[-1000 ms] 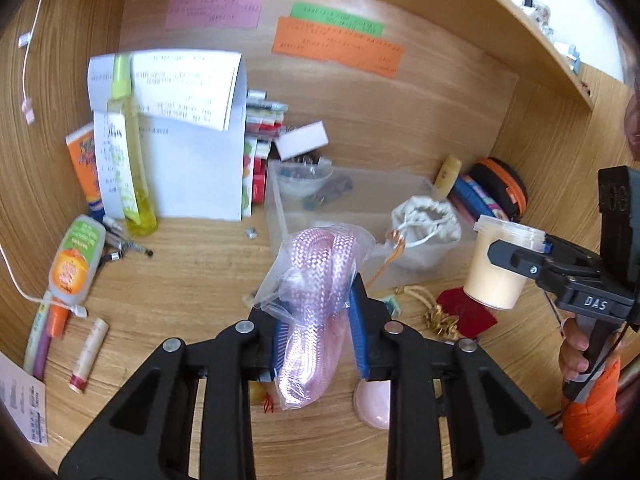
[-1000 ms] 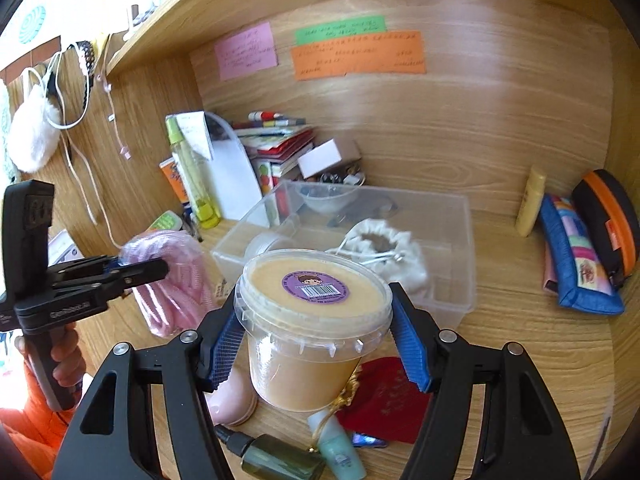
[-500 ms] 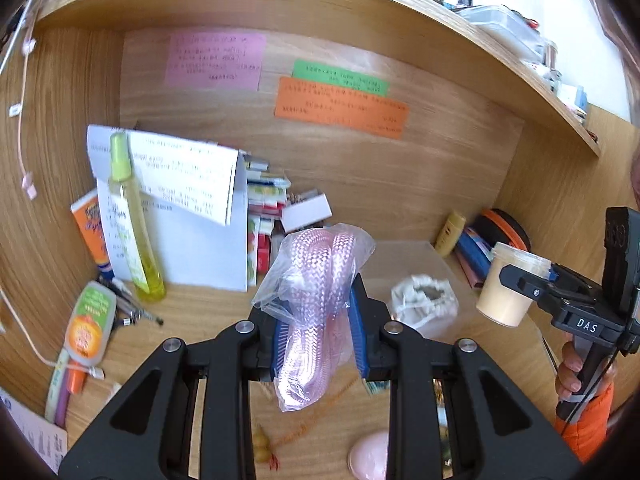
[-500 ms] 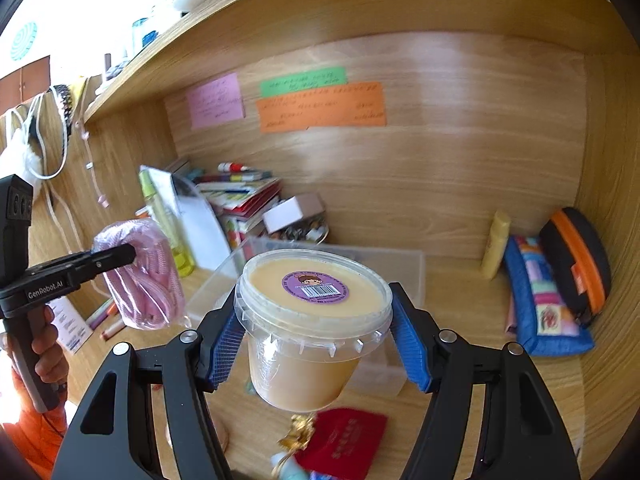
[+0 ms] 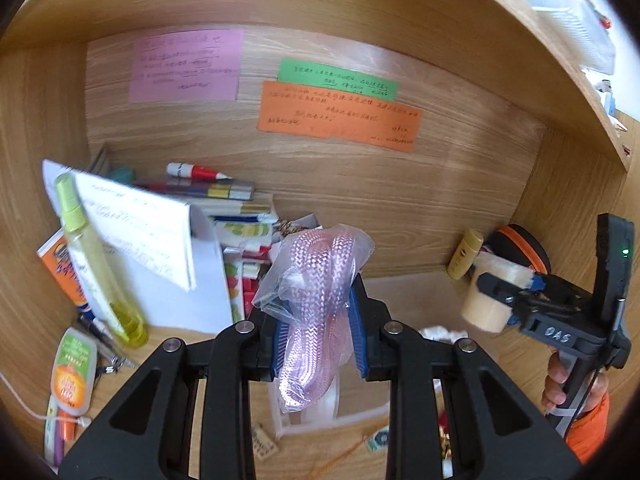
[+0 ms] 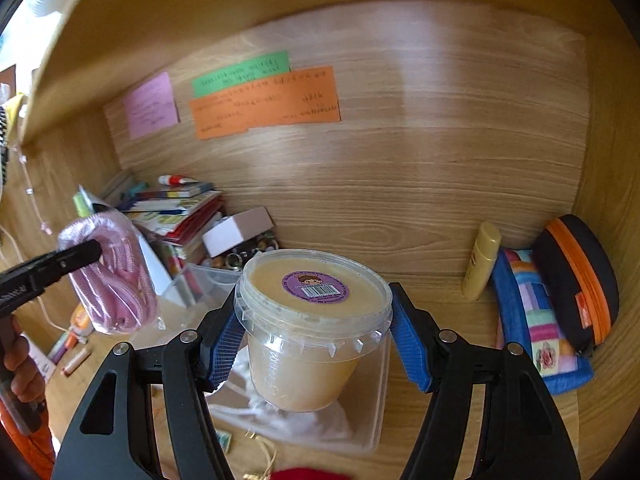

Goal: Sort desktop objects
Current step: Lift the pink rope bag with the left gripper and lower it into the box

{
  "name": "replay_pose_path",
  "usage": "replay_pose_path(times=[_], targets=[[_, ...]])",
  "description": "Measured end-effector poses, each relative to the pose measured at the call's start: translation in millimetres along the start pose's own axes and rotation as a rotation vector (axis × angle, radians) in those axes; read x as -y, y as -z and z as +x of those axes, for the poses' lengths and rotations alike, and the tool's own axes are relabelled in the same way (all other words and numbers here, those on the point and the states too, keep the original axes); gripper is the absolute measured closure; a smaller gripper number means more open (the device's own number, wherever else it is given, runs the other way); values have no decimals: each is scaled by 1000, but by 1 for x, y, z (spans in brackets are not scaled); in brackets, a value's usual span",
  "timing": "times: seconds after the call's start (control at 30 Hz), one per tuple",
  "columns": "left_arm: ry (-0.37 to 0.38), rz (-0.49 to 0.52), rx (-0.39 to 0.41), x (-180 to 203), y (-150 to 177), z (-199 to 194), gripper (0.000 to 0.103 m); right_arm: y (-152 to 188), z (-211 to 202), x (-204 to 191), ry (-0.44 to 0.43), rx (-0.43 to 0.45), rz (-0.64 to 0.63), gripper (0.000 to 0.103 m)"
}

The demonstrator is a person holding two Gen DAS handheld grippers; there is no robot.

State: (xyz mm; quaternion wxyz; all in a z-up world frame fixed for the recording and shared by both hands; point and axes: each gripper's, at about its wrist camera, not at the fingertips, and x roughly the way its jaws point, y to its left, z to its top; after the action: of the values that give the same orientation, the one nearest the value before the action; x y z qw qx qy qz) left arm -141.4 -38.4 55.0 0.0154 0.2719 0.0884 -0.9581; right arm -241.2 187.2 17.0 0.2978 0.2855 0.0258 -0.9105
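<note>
Starting at our left, the spray bottle (image 5: 100, 264) leans on a white folded card (image 5: 160, 264) beside the stacked books (image 5: 236, 208). Our left gripper (image 5: 316, 332) is clamped on the bagged pink cord (image 5: 316, 300), held up in the air in front of the books. Below and between our two tools sits the clear bin (image 6: 360, 412), with a white drawstring pouch (image 6: 296, 420) inside it. Our right gripper (image 6: 316, 336) pinches the tub of tan paste (image 6: 316, 320) just under its lid rim, above the bin. Farther right, a yellow tube (image 6: 480, 260), a patchwork case (image 6: 536, 320) and an orange-trimmed case (image 6: 576, 280) rest against the back wall.

We judge the risks this way: the bag is slick and slack, so the cord could slide out if we loosen or swing. The tub tapers downward, so it may slip through the pads, land on the pouch and tip.
</note>
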Motion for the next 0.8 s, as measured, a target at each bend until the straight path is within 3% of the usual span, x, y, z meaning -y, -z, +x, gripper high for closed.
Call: replay_pose_path(times=[0.27, 0.5, 0.63, 0.8], targets=[[40, 6, -50, 10, -3, 43, 76, -12, 46, 1, 39, -55, -7, 39], [44, 12, -118, 5, 12, 80, 76, 4, 74, 4, 43, -136, 8, 39], [53, 11, -133, 0, 17, 83, 76, 9, 81, 2, 106, -156, -25, 39], [63, 9, -160, -1, 20, 86, 76, 16, 88, 5, 84, -206, -23, 39]])
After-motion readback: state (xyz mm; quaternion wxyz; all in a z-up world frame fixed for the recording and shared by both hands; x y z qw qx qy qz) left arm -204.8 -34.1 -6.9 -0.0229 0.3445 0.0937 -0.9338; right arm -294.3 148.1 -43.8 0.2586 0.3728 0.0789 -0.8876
